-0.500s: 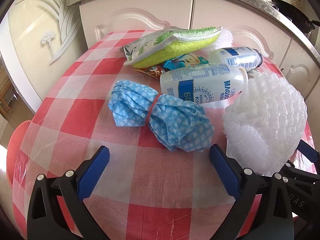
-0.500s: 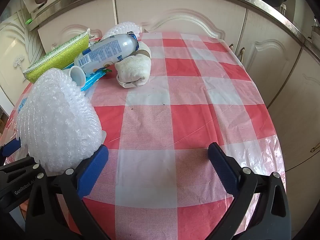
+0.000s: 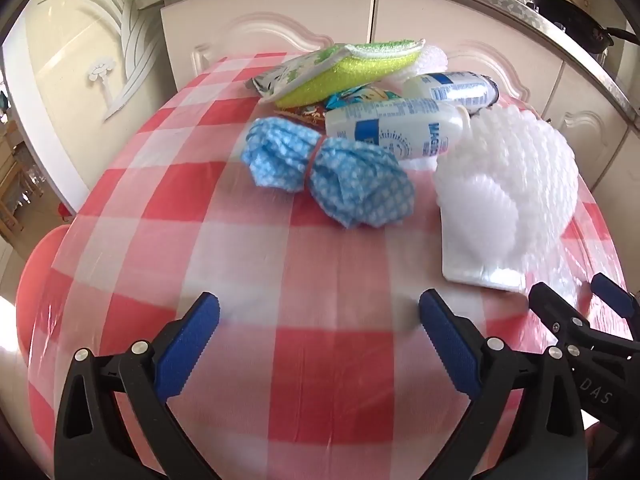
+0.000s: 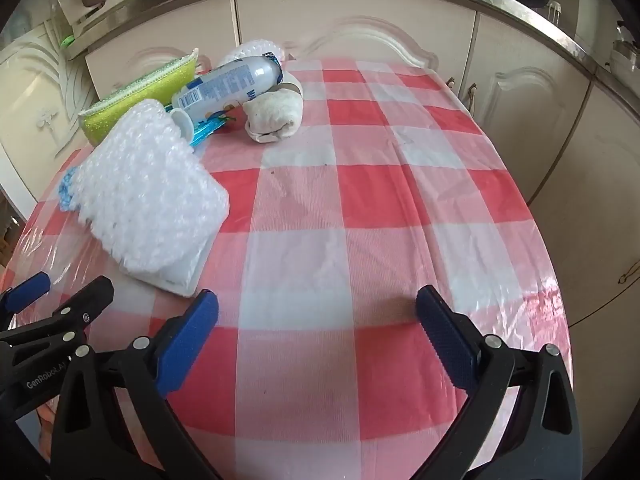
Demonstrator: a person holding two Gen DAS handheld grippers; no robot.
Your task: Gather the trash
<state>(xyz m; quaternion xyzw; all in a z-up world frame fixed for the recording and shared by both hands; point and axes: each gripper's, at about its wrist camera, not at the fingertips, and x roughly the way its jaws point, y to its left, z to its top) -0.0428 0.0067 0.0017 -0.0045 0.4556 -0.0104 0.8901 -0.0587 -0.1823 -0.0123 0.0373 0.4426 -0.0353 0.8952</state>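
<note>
two grippers were held over the checked tablecloth (image 3: 132, 216), both with jaws spread wide and nothing between them.

in the left wrist view, the left gripper (image 3: 319, 320) was seen short of the trash pile, with bare cloth under it. the blue cloth bundle (image 3: 328, 178) lay straight ahead of it, its long axis running across the view and slanting from upper left to lower right, tied at the waist by a red band. beyond the bundle a white bottle (image 3: 394, 132) was laid on its side, and to the bundle's right a white foam net (image 3: 516, 184) was seen, close to the right gripper (image 3: 576, 316) at the frame edge.

in the right wrist view, the right gripper (image 4: 317, 318) was aimed at open cloth, with the foam net (image 4: 148, 200) lying ahead and to its left, and a corner of the bundle (image 4: 66, 190) peeping out behind that net. a rolled white rag (image 4: 274, 118) was farther off.

the bundle was judged nearer the left gripper, the net within reach of either.
</note>
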